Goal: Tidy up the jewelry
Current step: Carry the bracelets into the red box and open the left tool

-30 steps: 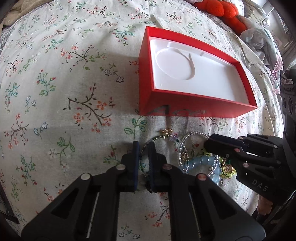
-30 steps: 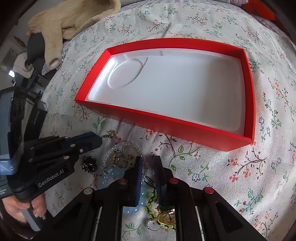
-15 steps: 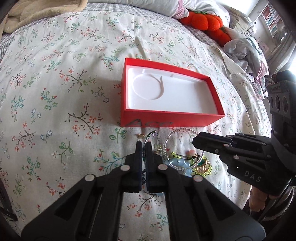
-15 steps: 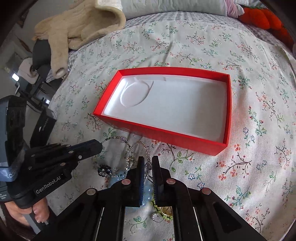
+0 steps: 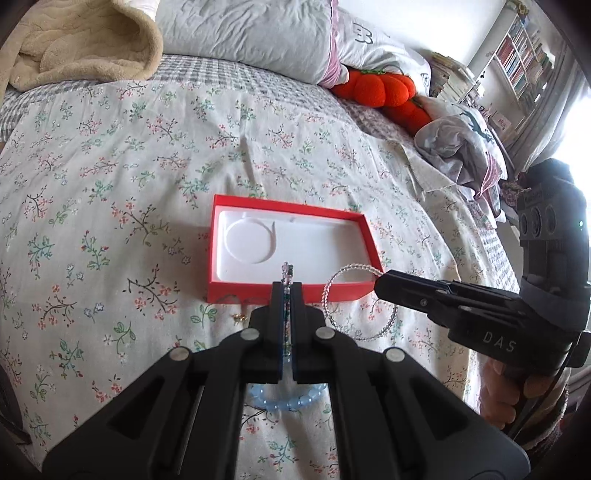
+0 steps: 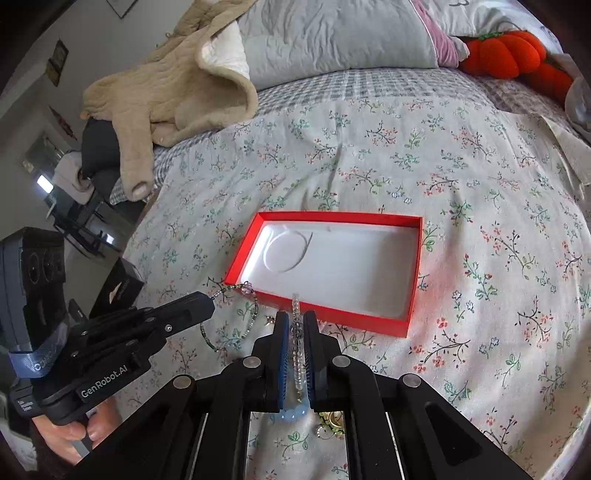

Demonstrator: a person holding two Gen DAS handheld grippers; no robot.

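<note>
An open red box (image 5: 255,291) with a white moulded insert lies on the floral bedspread, also seen in the right wrist view (image 6: 332,317). My left gripper (image 5: 286,291) is shut on a dark beaded bracelet (image 5: 286,271) with a pink bead, lifted off the bed in front of the box. From the right wrist view the left gripper (image 6: 207,304) has that bracelet (image 6: 255,314) hanging as a loop. My right gripper (image 6: 295,319) is shut on a clear beaded bracelet (image 6: 297,347). The left wrist view shows the right gripper (image 5: 384,282) with the clear ring (image 5: 326,291) dangling from it.
A pale blue bead bracelet (image 5: 288,400), a small gold piece (image 5: 240,316) and gold jewellery (image 6: 332,417) stay on the bedspread beneath the grippers. Pillows (image 5: 240,33), a beige blanket (image 6: 166,85) and an orange plush (image 5: 373,86) lie at the bed's far end. Black boxes (image 6: 118,288) stand beside the bed.
Both grippers have risen from the jewellery pile, each carrying a bracelet. The left jaws closed on the dark bracelet. Both views have tilted up, so the box looks smaller and farther.
</note>
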